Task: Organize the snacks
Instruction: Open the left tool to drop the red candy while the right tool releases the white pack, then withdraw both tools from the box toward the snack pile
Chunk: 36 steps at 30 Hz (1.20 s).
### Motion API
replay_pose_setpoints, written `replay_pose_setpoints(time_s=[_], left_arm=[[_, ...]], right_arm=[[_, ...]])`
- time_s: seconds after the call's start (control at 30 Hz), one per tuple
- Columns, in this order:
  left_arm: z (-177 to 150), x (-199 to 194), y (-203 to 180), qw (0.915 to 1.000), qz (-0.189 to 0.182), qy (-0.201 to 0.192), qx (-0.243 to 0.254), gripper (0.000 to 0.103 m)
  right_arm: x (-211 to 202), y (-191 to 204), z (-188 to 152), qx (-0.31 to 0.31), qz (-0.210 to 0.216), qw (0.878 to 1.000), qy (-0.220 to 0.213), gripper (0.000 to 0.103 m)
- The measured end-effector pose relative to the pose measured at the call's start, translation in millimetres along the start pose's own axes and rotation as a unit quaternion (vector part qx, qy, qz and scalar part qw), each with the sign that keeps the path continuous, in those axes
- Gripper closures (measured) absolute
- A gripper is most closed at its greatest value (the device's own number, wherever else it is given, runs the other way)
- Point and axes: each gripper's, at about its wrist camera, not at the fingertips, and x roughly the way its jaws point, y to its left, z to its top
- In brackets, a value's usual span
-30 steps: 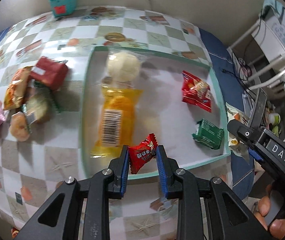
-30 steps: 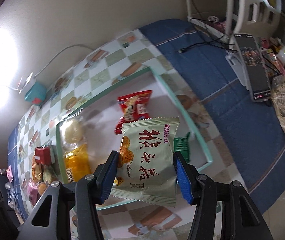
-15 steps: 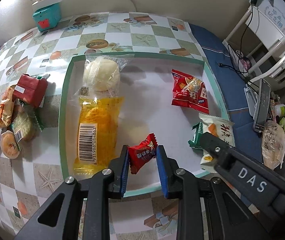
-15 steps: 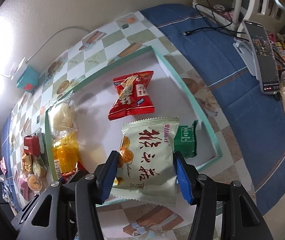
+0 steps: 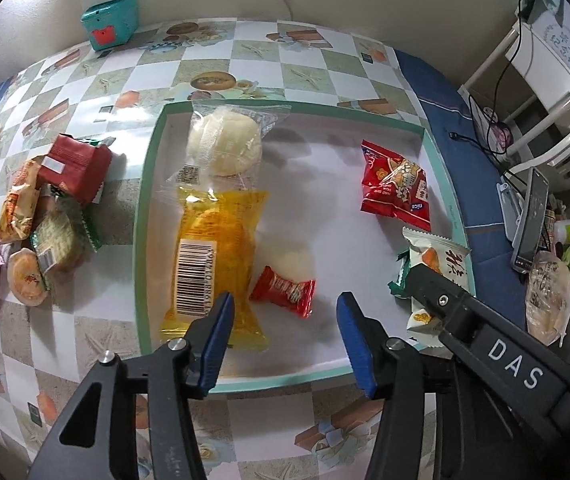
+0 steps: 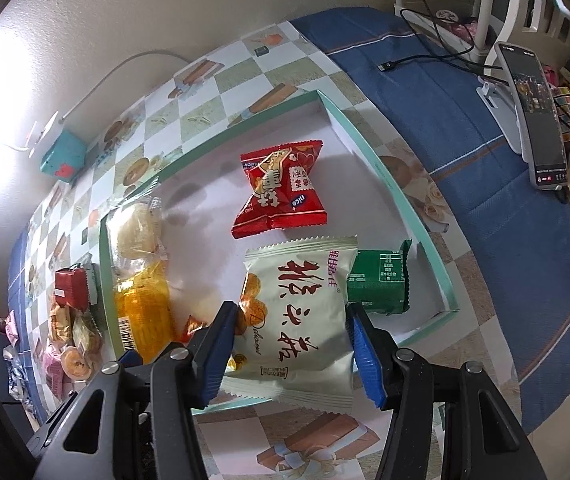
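Jaws of my right gripper are clamped on the cream packet, held low over the tray's near right part, long axis running away from me, print upright. My left gripper has just been opening; its jaws stand apart, nothing between, and the small red candy lies just ahead, long axis crosswise.

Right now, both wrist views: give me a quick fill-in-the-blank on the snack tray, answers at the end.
1. The right gripper is shut on the ____ packet.
2. The small red candy lies in the tray, free between the open pads of the ____ gripper.
3. The yellow barcoded packet lies just below the clear-wrapped round ____.
4. The green packet lies ____ the tray.

Answers: white; left; bun; inside
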Motion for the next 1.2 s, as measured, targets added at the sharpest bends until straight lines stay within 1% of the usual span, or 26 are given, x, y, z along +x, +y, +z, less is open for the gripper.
replay_pose_setpoints(time_s=[0.13, 0.23, 0.37, 0.4, 0.43, 0.47, 0.5, 0.53, 0.57, 0.6, 0.63, 0.7, 0.73, 0.77, 0.9, 1.03, 1.2], left_arm=[[1, -9, 3, 0.9999, 0.014, -0.01, 0.001, 0.037], [1, -11, 7, 0.9997, 0.02, -0.012, -0.002, 0.035], [2, -9, 14, 0.9995, 0.028, -0.007, -0.012, 0.033], [2, -9, 16, 0.9995, 0.029, -0.007, -0.014, 0.033], [2, -10, 18, 0.9993, 0.031, -0.007, -0.018, 0.032], [3, -12, 21, 0.9992, 0.033, -0.009, -0.023, 0.03], [3, -13, 23, 0.999, 0.035, -0.011, -0.025, 0.026], [3, -14, 25, 0.9987, 0.039, -0.014, -0.029, 0.02], [4, -16, 28, 0.9984, 0.043, -0.017, -0.033, 0.017], [4, -17, 32, 0.998, 0.047, -0.02, -0.038, 0.015], [5, -18, 35, 0.9976, 0.049, -0.022, -0.043, 0.014], [6, -19, 45, 0.9965, 0.054, -0.024, -0.059, 0.013], [6, -19, 48, 0.996, 0.056, -0.025, -0.065, 0.009], [7, -20, 54, 0.995, 0.06, -0.026, -0.075, 0.008], [8, -22, 82, 0.9892, 0.071, -0.026, -0.125, 0.008], [7, -22, 125, 0.9783, 0.086, -0.014, -0.188, 0.008], [4, -29, 172, 0.9669, 0.104, -0.016, -0.232, 0.008]], right_arm=[[-3, -1, 1, 0.005, 0.013, 1.0, -0.002, 0.042], [-5, 0, 2, 0.003, 0.011, 1.0, -0.002, 0.037], [-4, 1, 0, 0.002, 0.004, 1.0, 0.001, 0.036], [-3, 2, 0, 0.002, 0.003, 1.0, 0.002, 0.033], [-3, 1, 0, 0.003, 0.002, 1.0, 0.003, 0.025], [-3, 1, 0, 0.005, 0.001, 1.0, 0.003, 0.023], [-2, 0, 0, 0.008, 0.001, 1.0, 0.002, 0.02], [-3, -1, 0, 0.012, 0.004, 1.0, 0.0, 0.013], [-3, -3, 1, 0.015, 0.004, 1.0, -0.002, 0.01], [-3, -5, 1, 0.02, 0.003, 1.0, -0.005, 0.004], [-3, -7, 1, 0.022, -0.001, 1.0, -0.007, 0.0], [-3, -7, 1, 0.023, -0.007, 1.0, -0.012, 0.0], [-3, -7, 0, 0.022, -0.008, 1.0, -0.013, 0.0], [-3, -7, 0, 0.02, -0.008, 1.0, -0.013, 0.0], [-1, -2, -1, 0.012, -0.013, 1.0, -0.012, 0.0], [0, 13, -2, -0.013, -0.025, 1.0, -0.012, 0.0], [3, 39, -7, -0.048, -0.023, 0.999, -0.006, 0.0]])
